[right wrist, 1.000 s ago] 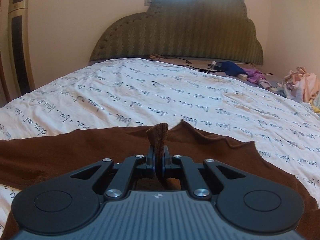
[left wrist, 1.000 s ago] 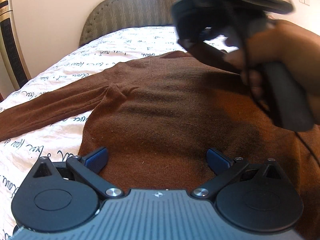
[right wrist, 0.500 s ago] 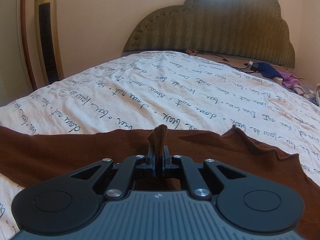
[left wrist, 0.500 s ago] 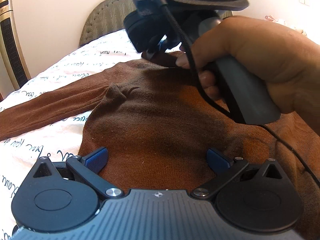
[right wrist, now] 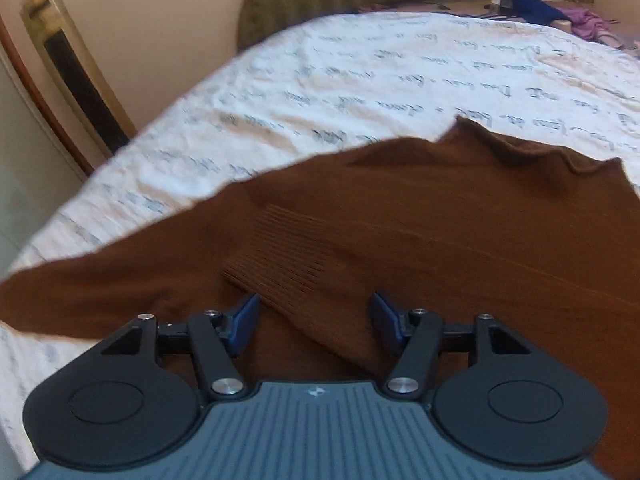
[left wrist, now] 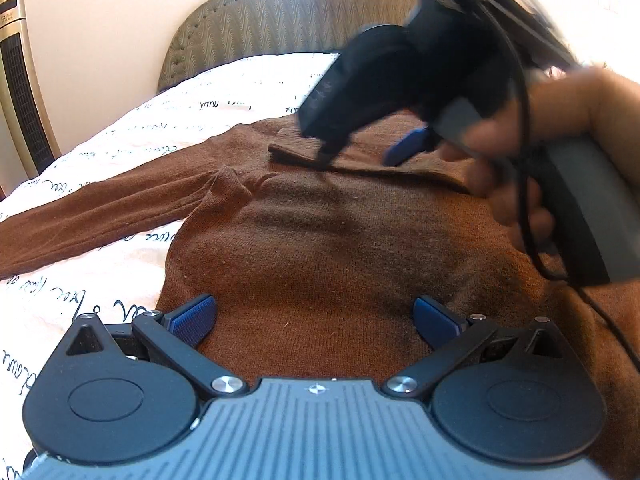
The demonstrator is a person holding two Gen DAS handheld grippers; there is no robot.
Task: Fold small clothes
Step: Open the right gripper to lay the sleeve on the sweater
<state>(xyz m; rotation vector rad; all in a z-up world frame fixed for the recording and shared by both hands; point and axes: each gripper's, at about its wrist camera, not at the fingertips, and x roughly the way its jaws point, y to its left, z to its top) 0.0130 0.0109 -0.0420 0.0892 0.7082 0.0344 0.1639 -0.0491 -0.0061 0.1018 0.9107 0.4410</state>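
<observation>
A brown knit sweater point(left wrist: 320, 248) lies flat on the bed, one sleeve point(left wrist: 88, 216) stretched out to the left. My left gripper point(left wrist: 314, 316) rests open over the sweater's near hem, nothing between its blue pads. The other sleeve is folded across the chest, and its ribbed cuff point(right wrist: 288, 256) lies on the body. My right gripper point(right wrist: 315, 320) hovers over that cuff, jaws opening; the sleeve runs between the pads point(right wrist: 244, 324) but they do not press it. In the left wrist view, a hand point(left wrist: 560, 152) holds the right gripper point(left wrist: 364, 152) above the cuff point(left wrist: 296, 148).
The bed wears a white sheet point(right wrist: 360, 72) printed with script. A padded headboard point(left wrist: 288, 12) stands behind it, and a gold tower appliance point(left wrist: 24, 92) by the wall on the left. Loose clothes and a cable point(right wrist: 560, 12) lie at the bed's far right.
The right gripper was shut on the sleeve cuff; it has tipped downward, opened, and the cuff now lies flat on the sweater's body. The left gripper has not moved.
</observation>
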